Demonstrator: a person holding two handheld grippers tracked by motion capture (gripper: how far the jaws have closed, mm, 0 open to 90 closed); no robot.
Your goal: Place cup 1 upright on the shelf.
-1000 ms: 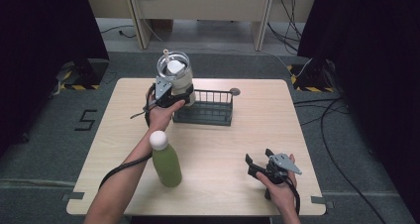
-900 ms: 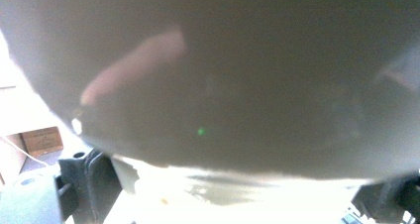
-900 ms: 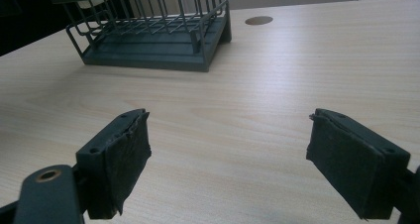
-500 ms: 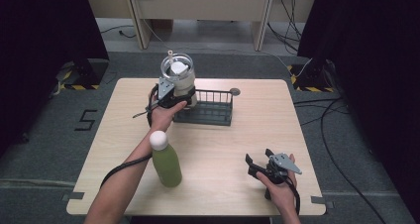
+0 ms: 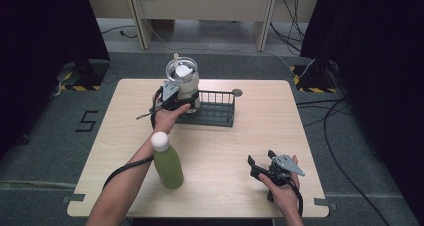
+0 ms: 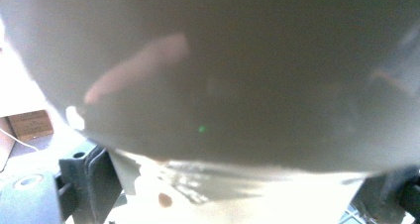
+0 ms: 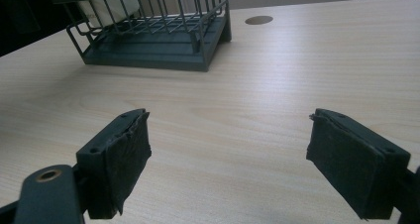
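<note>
A pale jar (image 5: 183, 81) with a clear lid and a white lump inside stands upright at the left end of the dark wire basket (image 5: 216, 111). My left gripper (image 5: 172, 100) is shut on the jar's lower body from the near side. In the left gripper view the blurred jar wall (image 6: 223, 85) fills the space between the jaws of my left gripper (image 6: 237, 192). Whether the jar rests on the basket floor I cannot tell. My right gripper (image 5: 260, 159) hovers low near the table's front right, open and holding nothing. In the right gripper view my right gripper (image 7: 228, 159) faces the basket (image 7: 148, 40).
A green bottle (image 5: 167, 163) with a white cap stands front left, beside the left forearm. The wooden table (image 5: 300, 121) has a round grommet (image 5: 237, 92) behind the basket. Cables trail on the floor to the right.
The jar in my left gripper has shifted slightly to the right and lower at the basket's left end. The right gripper has kept still.
</note>
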